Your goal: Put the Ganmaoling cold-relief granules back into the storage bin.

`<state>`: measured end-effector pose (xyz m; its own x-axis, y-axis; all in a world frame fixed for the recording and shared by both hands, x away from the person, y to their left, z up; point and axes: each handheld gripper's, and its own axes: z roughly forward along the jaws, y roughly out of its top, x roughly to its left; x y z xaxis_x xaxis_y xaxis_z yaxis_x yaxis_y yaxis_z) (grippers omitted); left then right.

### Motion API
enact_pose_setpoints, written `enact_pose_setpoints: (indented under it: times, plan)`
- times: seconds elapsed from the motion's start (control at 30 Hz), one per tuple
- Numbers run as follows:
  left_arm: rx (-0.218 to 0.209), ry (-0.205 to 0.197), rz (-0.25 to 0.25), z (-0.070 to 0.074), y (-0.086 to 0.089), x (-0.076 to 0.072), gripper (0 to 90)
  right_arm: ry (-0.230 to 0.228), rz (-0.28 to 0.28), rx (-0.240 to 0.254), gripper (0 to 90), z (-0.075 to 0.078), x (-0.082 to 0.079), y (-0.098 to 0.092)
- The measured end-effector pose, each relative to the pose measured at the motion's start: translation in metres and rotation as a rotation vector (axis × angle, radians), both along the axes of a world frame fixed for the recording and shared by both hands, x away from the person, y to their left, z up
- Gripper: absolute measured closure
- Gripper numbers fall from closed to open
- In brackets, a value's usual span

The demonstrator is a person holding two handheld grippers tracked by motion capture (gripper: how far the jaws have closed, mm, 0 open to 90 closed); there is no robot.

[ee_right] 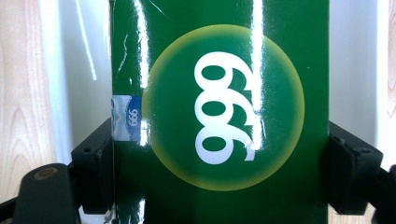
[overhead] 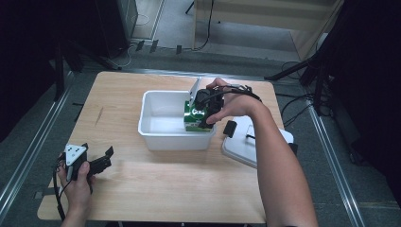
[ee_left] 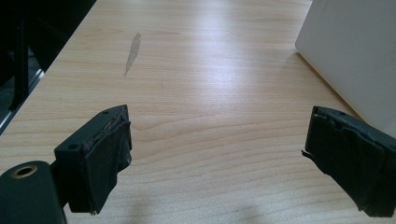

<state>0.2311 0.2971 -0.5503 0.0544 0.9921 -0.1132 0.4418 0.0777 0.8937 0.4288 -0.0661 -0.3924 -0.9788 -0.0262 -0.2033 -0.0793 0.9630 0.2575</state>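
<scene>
The right gripper (overhead: 206,109) is closed on a green box (overhead: 194,118), and in the right gripper view that box (ee_right: 219,112) sits squarely between the two black jaws, their pads pressed flat against its two opposite sides with no gap showing on either side. The jaws stand wide because the box is wide. From the high view the box stands at the right end of a white plastic bin (overhead: 156,130), close against the bin's right wall, with the right hand (overhead: 234,104) reaching over from above; whether its base touches the bin's floor is hard to tell, since the gripper and hand cover much of it. The left gripper (overhead: 97,161) rests low near the front left corner of the surface (overhead: 156,189), well apart from the bin, its jaws spread wide and holding nothing; in the left gripper view bare wood lies between them. The surface is a pale wooden tabletop with rounded corners, bearing a faint grey smear (ee_left: 132,52) toward its left side. A white lid (overhead: 243,144) with a dark handle lies flat just beside the bin on the right. Around the surface are a grey floor, metal rails, dark stands and trailing cables. The box appears to stand upright, its long axis roughly vertical, its printed white figures on a yellow-ringed green disc facing the right gripper's camera.
</scene>
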Motion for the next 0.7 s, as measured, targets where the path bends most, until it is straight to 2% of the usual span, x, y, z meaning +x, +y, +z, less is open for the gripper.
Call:
enact_pose_setpoints:
  times: [0.4, 0.57, 0.7]
  plan:
    - [0.005, 0.001, -0.006, 0.0, 0.0, 0.0, 8.1, 0.018, -0.043, 0.006, 15.1, -0.019, 0.004, 0.003]
    - [0.021, -0.002, -0.007, 0.0, -0.002, 0.0, 8.1, 0.018, -0.062, -0.009, 15.0, -0.027, 0.006, 0.006]
    - [0.018, -0.001, -0.007, 0.0, -0.002, 0.0, 8.1, 0.031, -0.058, -0.025, 14.9, -0.037, 0.007, 0.01]
